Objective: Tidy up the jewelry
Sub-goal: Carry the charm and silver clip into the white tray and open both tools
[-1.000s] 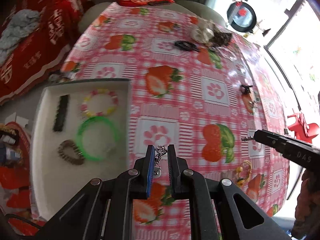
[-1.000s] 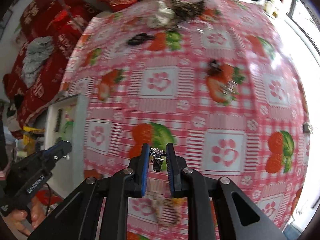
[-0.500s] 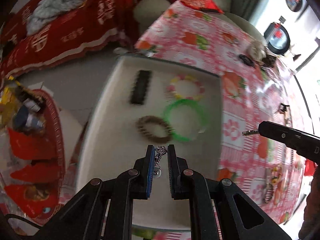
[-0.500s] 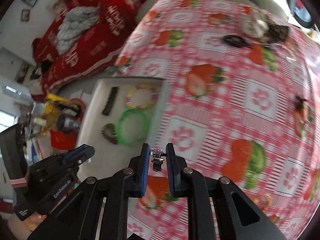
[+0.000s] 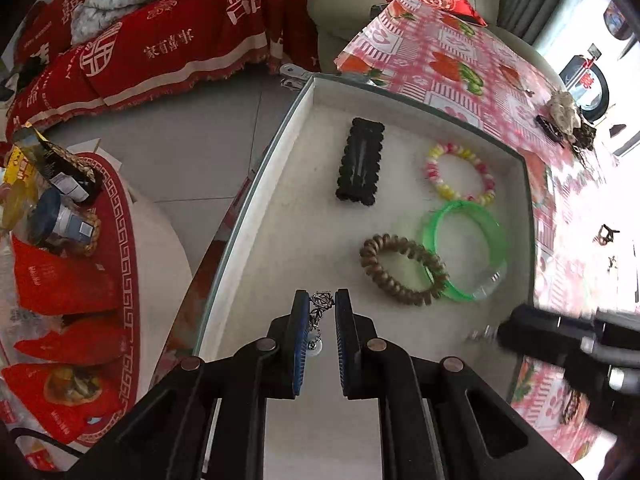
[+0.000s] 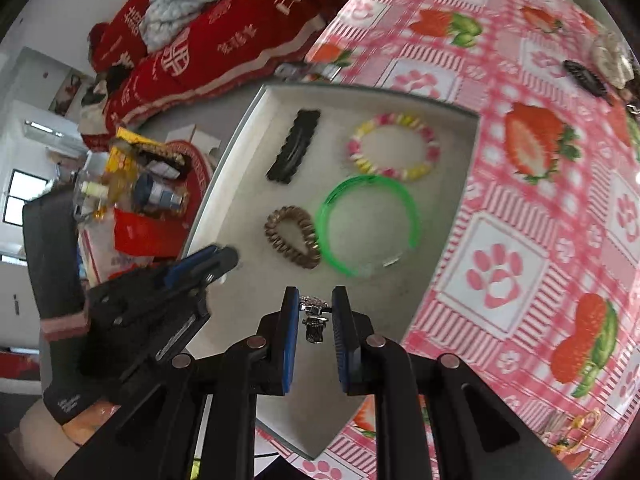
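Seen along the left gripper [image 5: 322,300], the jaws are nearly closed on a small silver chain piece [image 5: 320,308], a bead dangling below it between the blue pads; it hangs over the bare near part of the white tray [image 5: 280,184], short of the brown coil hair tie [image 5: 402,269]. My judgement is that the step in hand is setting this piece down in the tray; done well, it means lowering close to the floor of the tray before letting go, and choosing the bare patch near the gripper so that the chain does not tangle with the coil tie or the green bangle [image 5: 466,250]. A black hair clip [image 5: 360,166] and a pastel bead bracelet [image 5: 460,174] lie further in, apart from one another; the other gripper comes in blurred at the right edge.

Along the right gripper [image 6: 316,306], the jaws are likewise almost shut on a small silver clip [image 6: 315,320], held over the tray's near end; the two hands are close together, so releasing one at a time looks wise.

The tray sits at the edge of a table under a pink strawberry-and-paw-print cloth [image 6: 520,184], with more pieces on the far side; beyond are a grey tiled floor [image 5: 160,160], a red-draped sofa [image 5: 180,40] and a low round table of snacks [image 5: 60,240].
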`<state>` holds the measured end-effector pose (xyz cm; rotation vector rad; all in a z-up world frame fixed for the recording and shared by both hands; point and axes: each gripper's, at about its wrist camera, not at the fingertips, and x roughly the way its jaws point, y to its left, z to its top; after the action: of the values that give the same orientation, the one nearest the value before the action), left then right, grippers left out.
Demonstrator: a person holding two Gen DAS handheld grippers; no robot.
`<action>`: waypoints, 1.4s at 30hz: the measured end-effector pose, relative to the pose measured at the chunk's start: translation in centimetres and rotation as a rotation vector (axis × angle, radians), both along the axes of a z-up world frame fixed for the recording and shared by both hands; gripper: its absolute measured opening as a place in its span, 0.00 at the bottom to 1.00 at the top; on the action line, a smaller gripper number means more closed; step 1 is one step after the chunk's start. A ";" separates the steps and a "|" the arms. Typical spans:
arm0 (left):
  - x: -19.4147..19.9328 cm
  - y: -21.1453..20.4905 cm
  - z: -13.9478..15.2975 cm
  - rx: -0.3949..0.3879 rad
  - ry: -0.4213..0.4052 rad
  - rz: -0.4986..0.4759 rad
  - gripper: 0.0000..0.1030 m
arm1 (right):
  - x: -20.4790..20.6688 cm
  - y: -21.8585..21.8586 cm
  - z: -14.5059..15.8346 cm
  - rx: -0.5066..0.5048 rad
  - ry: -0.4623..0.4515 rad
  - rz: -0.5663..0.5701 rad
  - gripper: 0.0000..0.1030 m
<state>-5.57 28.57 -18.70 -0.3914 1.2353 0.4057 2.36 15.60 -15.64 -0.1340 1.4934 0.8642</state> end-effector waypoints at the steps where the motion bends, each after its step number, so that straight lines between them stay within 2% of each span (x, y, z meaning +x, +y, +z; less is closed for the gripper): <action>1: 0.3 0.2 -0.2 -0.002 0.000 0.002 0.19 | -0.1 0.2 -0.3 -0.001 0.010 0.004 0.17; 9: 2.3 0.7 -1.4 0.012 0.009 -0.008 0.19 | -0.3 1.2 -3.5 -0.030 0.083 0.015 0.17; 12: 2.7 0.8 -1.6 0.025 0.009 -0.009 0.19 | 0.1 1.2 -3.9 -0.017 0.077 0.003 0.17; 20: 3.3 0.5 -2.0 0.063 0.032 -0.030 0.19 | 0.4 1.3 -5.0 -0.075 0.025 0.021 0.17; 27: 3.3 0.3 -1.8 0.091 0.050 -0.031 0.19 | 0.4 1.3 -4.6 -0.075 0.017 0.029 0.18; 29: 3.3 0.3 -1.7 0.099 0.052 -0.033 0.19 | 0.5 1.0 -4.4 -0.070 0.018 0.025 0.21; 31: 3.3 0.3 -1.6 0.111 0.054 -0.034 0.19 | 0.6 0.9 -4.1 -0.064 0.012 0.019 0.28; 36: 3.1 0.2 -1.2 0.113 0.047 -0.043 0.19 | 1.1 0.6 -3.7 -0.051 0.011 -0.008 0.28; 37: 3.1 0.2 -1.2 0.114 0.048 -0.044 0.24 | 1.1 0.5 -3.7 -0.050 0.011 -0.009 0.28; 38: 3.1 0.2 -1.1 0.113 0.049 -0.044 0.37 | 1.1 0.5 -3.6 -0.049 0.010 -0.009 0.28; 39: 3.0 0.1 -1.1 0.119 0.049 -0.038 0.76 | 1.2 0.4 -3.4 -0.047 0.006 -0.010 0.28; 40: 2.9 0.1 -0.8 0.139 0.041 -0.023 0.88 | 1.1 0.1 -3.3 -0.045 0.004 -0.009 0.28; 42: 2.8 -0.1 -0.3 0.120 0.011 -0.030 0.88 | 1.1 -0.2 -2.9 -0.042 -0.006 -0.010 0.28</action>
<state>-2.77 28.50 -18.99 -0.2678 1.2195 0.4539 3.41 15.42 -18.57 -0.1602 1.5062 0.8240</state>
